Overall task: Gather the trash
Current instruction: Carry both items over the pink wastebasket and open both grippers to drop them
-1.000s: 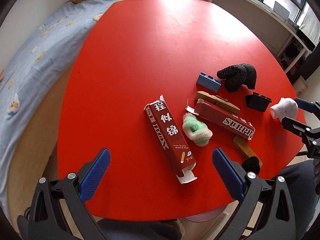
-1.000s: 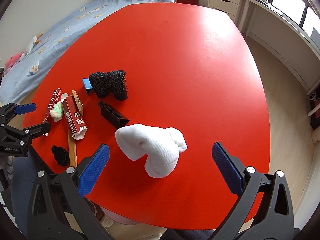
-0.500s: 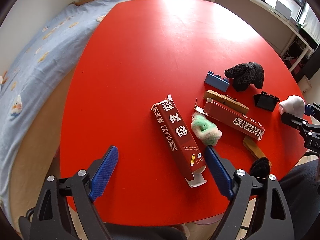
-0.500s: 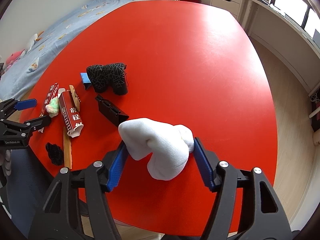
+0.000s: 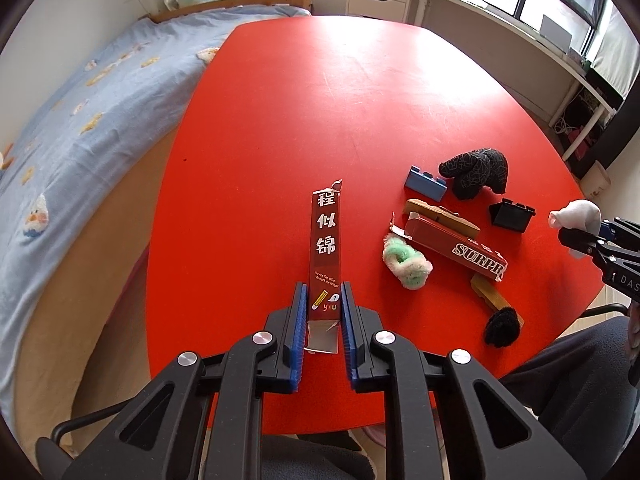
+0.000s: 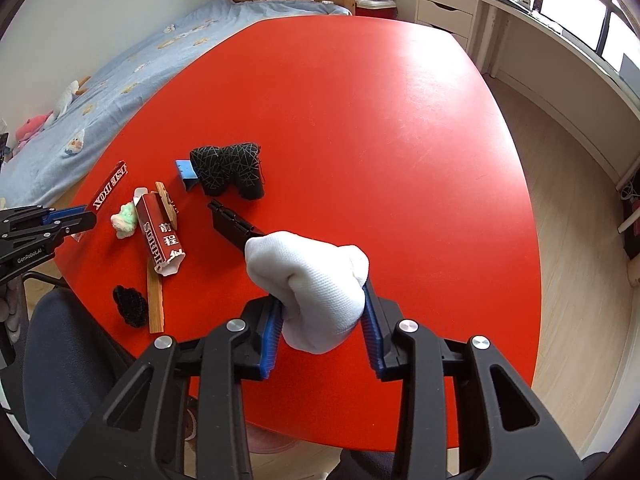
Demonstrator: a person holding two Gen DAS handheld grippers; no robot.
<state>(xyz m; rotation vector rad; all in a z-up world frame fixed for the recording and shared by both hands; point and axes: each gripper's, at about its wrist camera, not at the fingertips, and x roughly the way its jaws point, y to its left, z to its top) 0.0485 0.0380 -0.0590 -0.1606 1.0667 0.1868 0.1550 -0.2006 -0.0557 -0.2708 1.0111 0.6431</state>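
Glossy red counter [image 5: 320, 92]. Dark red carton [image 5: 326, 248] with white characters and a small yellow pencil print. Second dark red carton [image 5: 456, 246] lettered white. White sock [image 6: 316, 280], finely ribbed. Black sock [image 5: 476, 172] webbed with thin pale lines. Fluffy green-and-white wad [image 5: 406, 260]. Blue block [image 5: 426, 184], black block [image 5: 512, 216]. Pale blue bed [image 5: 80, 120] sprinkled with yellow and white figures.

Far half of red table [image 5: 340, 92] bare, free passage. Near right corner blocked: second red box [image 5: 456, 248], black sock [image 5: 476, 172], blue brick [image 5: 426, 184], wooden blocks [image 5: 440, 214].
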